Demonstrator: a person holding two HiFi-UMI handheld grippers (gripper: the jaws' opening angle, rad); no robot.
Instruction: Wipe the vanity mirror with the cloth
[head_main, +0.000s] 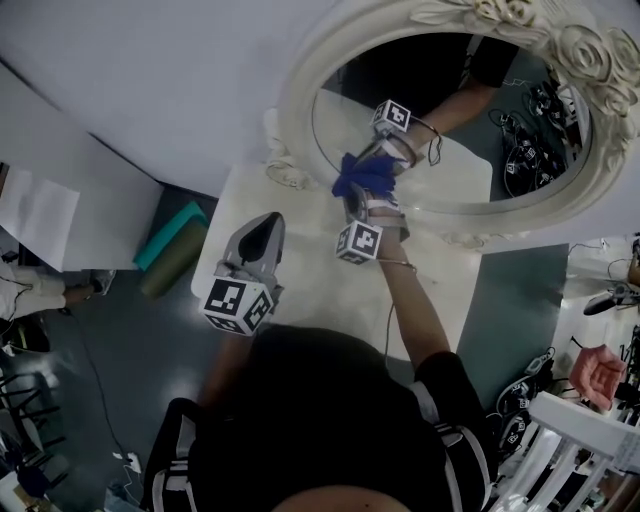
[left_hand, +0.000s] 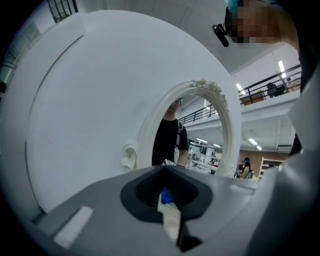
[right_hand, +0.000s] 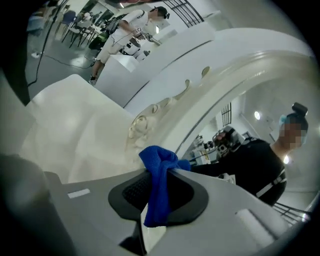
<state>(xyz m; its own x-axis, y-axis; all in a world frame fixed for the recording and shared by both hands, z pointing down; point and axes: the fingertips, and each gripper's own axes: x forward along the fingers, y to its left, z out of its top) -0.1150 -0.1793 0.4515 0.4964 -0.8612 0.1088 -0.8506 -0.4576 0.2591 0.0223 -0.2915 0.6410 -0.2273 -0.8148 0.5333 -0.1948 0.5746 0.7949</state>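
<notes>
**Right gripper clamped on blue cloth at the mirror glass; left gripper shut, held back**

Right gripper (head_main: 362, 200): jaws closed on the cloth (head_main: 365, 175), blue and bunched at the tips. The right gripper view shows it pinched between the pads, with a tail hanging back toward the camera. The cloth sits just ahead of the right gripper tips, at the lower edge of the vanity mirror (head_main: 455, 175) glass. In the head view the wad meets its own reflection, so it looks to be touching. The contact spot itself is covered by the cloth. The right gripper view does not show the glass under the cloth. It shows only the ornate white frame (right_hand: 225, 85) curving above and ahead, with a reflected person in black off to the right.

Left gripper (head_main: 264, 228): jaws together, nothing gripped. The left gripper view shows the pads meeting, with a tiny blue speck at the seam that is too small to identify. This gripper sits left of the right gripper, back from the mirror, over the white desk (head_main: 320, 280). Can't tell whether it rests on the desk or hovers. The hand holding it is hidden under the marker cube.

Only the left gripper view shows the whole oval of the mirror, upright beyond that gripper's tips against a white board (left_hand: 100, 100). The head view clips the frame's rose crest at the picture edge. The person's arm (head_main: 410, 310) runs back from the right gripper, seen in the head view only.
</notes>
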